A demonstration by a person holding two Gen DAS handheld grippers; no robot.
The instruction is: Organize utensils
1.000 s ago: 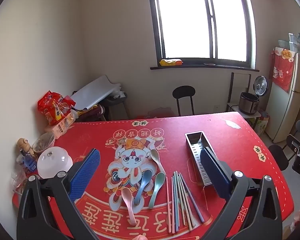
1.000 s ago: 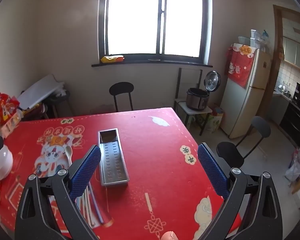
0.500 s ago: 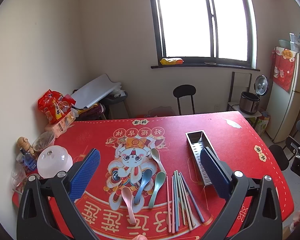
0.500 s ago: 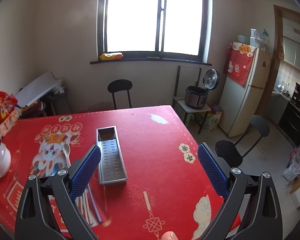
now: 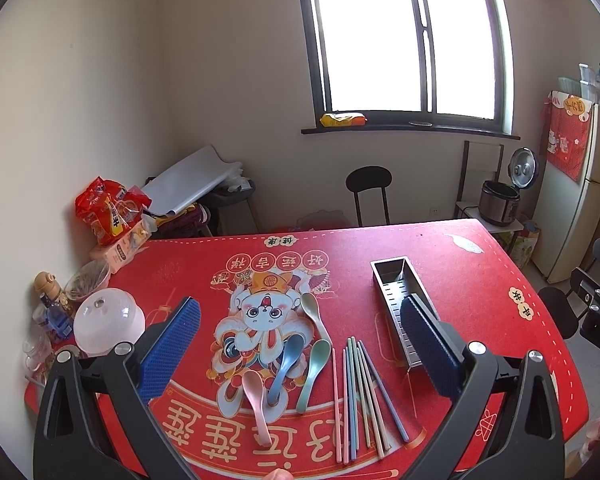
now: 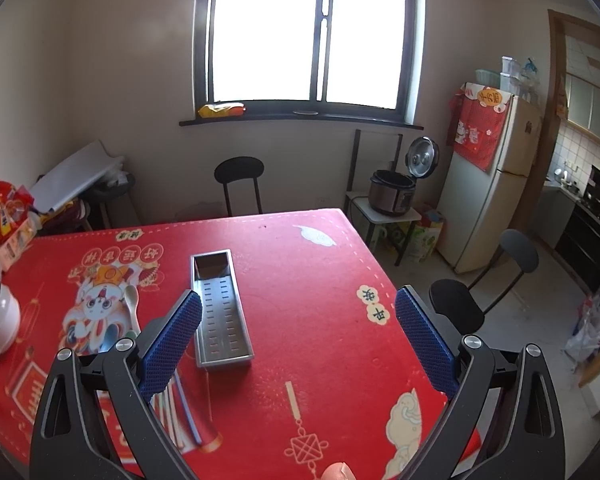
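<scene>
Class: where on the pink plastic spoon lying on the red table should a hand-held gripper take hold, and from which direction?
Grip the pink plastic spoon at mid-handle, from above, fingers straddling it crosswise: it lies flat, and its handle is slim, straight and clear of the blue spoon beside its bowl.

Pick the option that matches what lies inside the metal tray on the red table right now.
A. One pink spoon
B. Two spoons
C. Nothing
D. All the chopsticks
C: the metal tray shows only its bare slotted floor, while the spoons and the chopsticks lie on the table mat beside it.
</scene>
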